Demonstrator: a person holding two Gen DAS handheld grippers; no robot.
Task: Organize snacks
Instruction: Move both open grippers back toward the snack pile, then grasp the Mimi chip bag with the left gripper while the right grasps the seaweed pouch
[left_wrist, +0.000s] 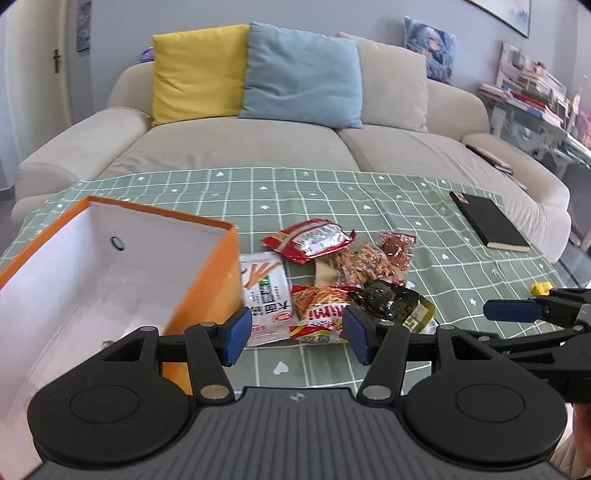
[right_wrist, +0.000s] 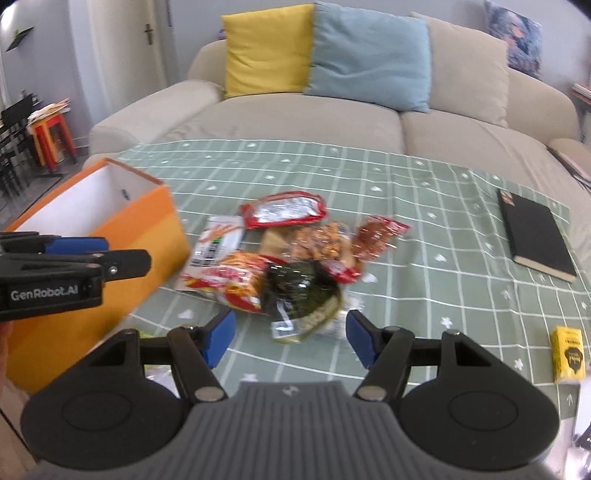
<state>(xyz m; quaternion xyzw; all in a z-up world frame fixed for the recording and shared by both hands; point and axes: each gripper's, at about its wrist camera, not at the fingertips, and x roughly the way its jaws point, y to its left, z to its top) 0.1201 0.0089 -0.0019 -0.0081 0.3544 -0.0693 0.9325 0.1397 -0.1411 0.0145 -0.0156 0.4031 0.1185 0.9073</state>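
A pile of snack packets lies on the green checked tablecloth (left_wrist: 332, 192): a red and silver packet (left_wrist: 308, 240), a white stick-snack packet (left_wrist: 264, 295), a red noodle packet (left_wrist: 319, 314), a dark green seaweed packet (left_wrist: 391, 301) and clear bags of brown snacks (left_wrist: 369, 264). An orange box (left_wrist: 207, 266) with a white, bare inside stands left of the pile. My left gripper (left_wrist: 297, 332) is open and empty above the near edge of the pile. My right gripper (right_wrist: 290, 338) is open and empty just short of the seaweed packet (right_wrist: 303, 291).
A black notebook (left_wrist: 487, 223) lies at the table's right. A small yellow box (right_wrist: 567, 354) stands near the right front. A beige sofa (left_wrist: 258, 147) with yellow and blue cushions is behind the table. The orange box also shows in the right wrist view (right_wrist: 147, 229).
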